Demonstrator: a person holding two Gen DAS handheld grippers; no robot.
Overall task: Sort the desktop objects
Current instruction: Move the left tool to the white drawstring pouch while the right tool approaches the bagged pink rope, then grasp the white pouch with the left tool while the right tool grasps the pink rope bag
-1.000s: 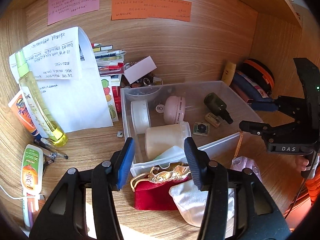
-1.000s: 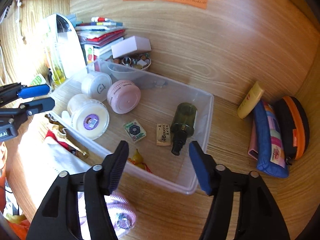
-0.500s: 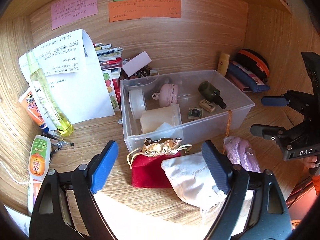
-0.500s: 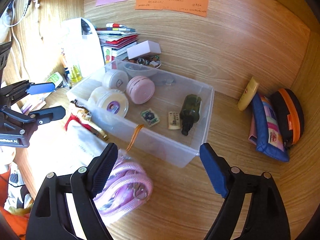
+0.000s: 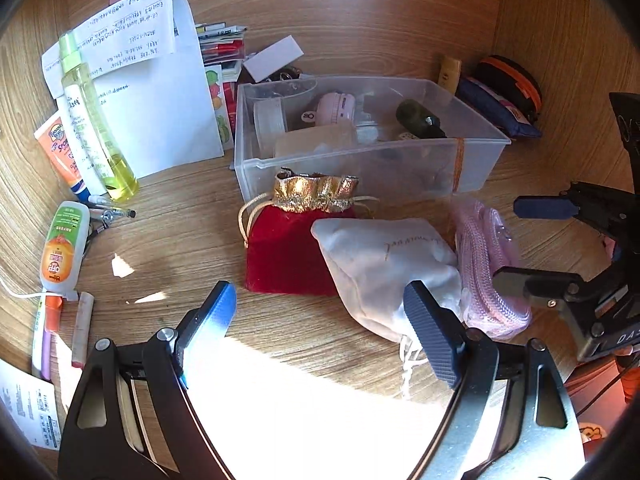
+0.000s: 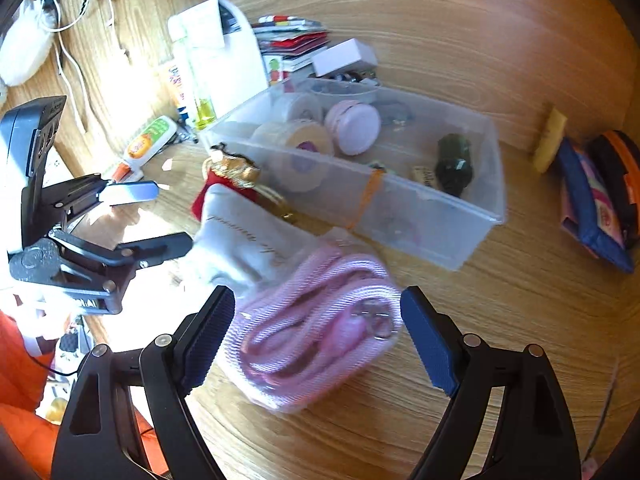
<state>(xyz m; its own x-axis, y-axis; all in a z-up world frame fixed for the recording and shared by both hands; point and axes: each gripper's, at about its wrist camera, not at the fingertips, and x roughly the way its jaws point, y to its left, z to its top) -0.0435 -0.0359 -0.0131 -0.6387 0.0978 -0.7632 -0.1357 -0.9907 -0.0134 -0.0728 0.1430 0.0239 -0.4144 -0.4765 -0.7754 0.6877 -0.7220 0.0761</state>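
The pink mesh pouch (image 6: 316, 332) lies near the desk's front edge, just before the clear bin (image 6: 420, 216), squarely between the wide-open, empty right tongs (image 6: 316, 336); the left tongs (image 5: 320, 332), also open and empty, face the white pouch (image 5: 384, 264).

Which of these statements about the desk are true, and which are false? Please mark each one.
1. Both the left gripper and the right gripper are open. True.
2. The red pouch lies inside the clear bin. False: it lies on the desk in front of the bin.
3. The dark green bottle lies inside the bin. True.
4. The right gripper holds the pink pouch. False: its jaws stand apart around it.
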